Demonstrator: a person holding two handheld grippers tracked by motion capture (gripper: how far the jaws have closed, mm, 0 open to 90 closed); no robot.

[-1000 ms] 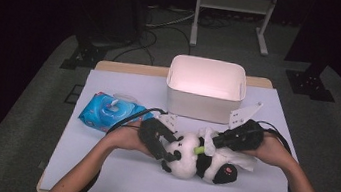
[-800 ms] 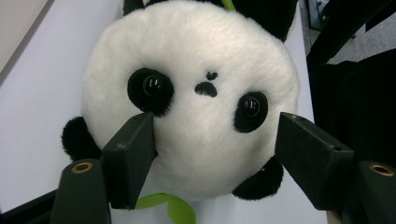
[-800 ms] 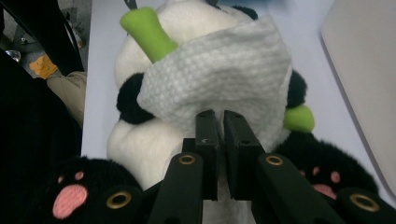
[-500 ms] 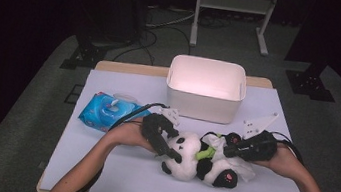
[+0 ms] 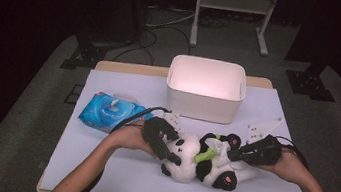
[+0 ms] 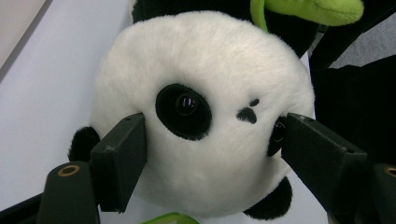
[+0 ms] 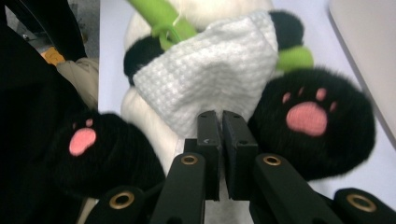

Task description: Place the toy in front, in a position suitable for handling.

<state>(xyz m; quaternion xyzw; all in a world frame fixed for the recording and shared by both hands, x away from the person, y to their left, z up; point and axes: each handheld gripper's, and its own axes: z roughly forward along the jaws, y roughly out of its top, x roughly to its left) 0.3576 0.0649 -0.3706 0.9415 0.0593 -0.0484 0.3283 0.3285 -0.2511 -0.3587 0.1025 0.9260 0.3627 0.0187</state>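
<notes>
Currently the left gripper (image 5: 165,146) clamps the plush panda (image 5: 199,163) by the head, one jaw on each cheek, its jaws having just opened slightly. The right gripper (image 7: 222,123) pinches a white wipe (image 7: 210,74) lying on the panda's belly, jaws nearly closed. The panda lies at table centre, at 6 o'clock from the white bin (image 5: 206,88). Risk: the wipe's thin corner may slip free, or the loosened head grip may let the toy roll. Open tabletop remains at 6 o'clock; the wipes pack (image 5: 108,110) sits at 10 o'clock.
</notes>
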